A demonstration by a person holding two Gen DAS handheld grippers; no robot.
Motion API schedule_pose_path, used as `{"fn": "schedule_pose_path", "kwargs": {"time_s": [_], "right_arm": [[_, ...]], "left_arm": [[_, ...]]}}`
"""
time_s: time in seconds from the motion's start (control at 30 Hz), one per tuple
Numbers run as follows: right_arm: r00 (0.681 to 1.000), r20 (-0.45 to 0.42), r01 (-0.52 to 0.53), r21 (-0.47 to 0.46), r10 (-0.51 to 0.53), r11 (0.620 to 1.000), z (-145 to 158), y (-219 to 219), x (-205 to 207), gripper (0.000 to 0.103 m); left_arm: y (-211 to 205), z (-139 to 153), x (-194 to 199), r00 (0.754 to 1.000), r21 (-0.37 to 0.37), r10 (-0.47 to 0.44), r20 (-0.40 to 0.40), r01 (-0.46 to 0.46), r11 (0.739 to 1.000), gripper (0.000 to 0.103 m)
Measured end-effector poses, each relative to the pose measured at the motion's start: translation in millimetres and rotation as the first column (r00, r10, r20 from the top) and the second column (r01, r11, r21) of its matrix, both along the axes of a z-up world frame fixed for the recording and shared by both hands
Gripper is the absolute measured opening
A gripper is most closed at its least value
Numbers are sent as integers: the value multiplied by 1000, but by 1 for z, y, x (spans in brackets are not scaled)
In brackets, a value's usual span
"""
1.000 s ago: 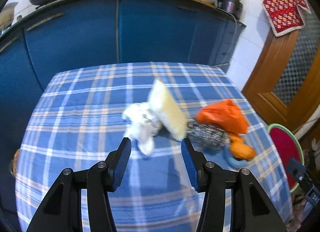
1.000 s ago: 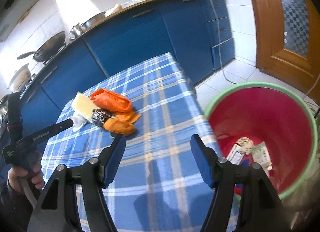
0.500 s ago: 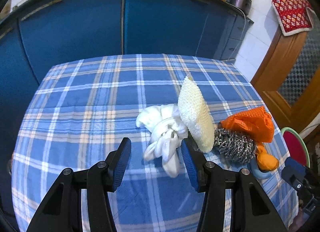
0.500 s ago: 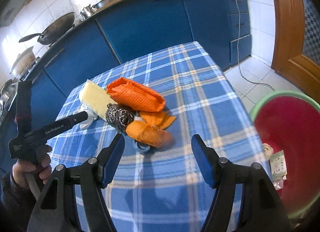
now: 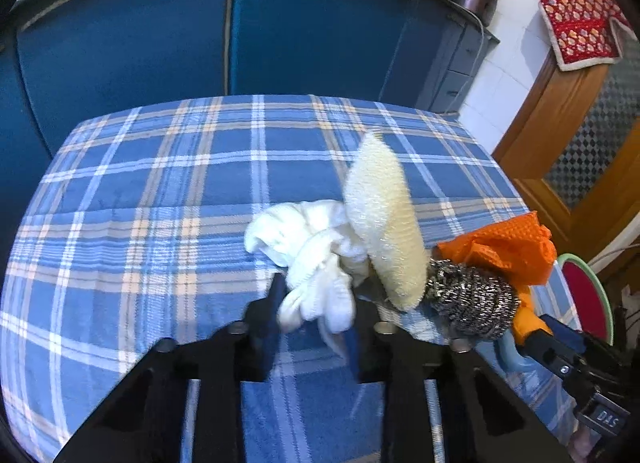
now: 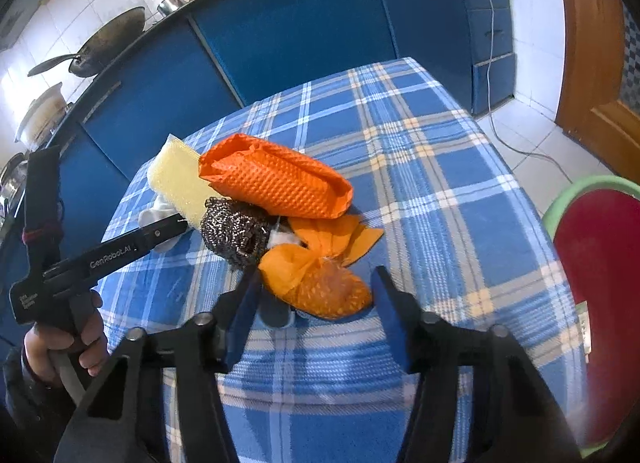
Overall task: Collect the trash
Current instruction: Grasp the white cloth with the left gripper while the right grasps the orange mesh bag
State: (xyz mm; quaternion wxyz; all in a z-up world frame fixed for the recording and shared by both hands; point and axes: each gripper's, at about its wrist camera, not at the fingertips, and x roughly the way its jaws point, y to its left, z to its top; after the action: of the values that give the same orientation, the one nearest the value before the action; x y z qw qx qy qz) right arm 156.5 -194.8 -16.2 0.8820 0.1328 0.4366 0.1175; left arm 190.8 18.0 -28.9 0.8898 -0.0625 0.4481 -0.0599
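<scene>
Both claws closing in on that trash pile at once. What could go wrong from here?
1. The left claw has just been closing on the white rag, which touches the yellow sponge; lifting may drag the sponge along.
2. The right claw has been closing around the orange net bag, close to the steel scourer; mesh could snag it.

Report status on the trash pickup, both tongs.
Left tongs just closed, shut on white rag. Right tongs closing, orange bag between them, pads not yet pressing. Sponge and scourer crowd the rag.
</scene>
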Motion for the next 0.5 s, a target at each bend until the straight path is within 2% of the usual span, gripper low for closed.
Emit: {"fn": "schedule_pose_path", "kwargs": {"time_s": [0.17, 0.5], "right_arm": [[1000, 4, 1, 23, -1, 1000, 1, -2, -2, 43], [999, 54, -5, 33, 3, 999, 17, -5, -22, 40]], "left_arm": [[0, 4, -5, 1000, 10, 2, 16, -2, 1000, 17], [3, 25, -39, 998, -31, 18, 62, -16, 999, 17]]}}
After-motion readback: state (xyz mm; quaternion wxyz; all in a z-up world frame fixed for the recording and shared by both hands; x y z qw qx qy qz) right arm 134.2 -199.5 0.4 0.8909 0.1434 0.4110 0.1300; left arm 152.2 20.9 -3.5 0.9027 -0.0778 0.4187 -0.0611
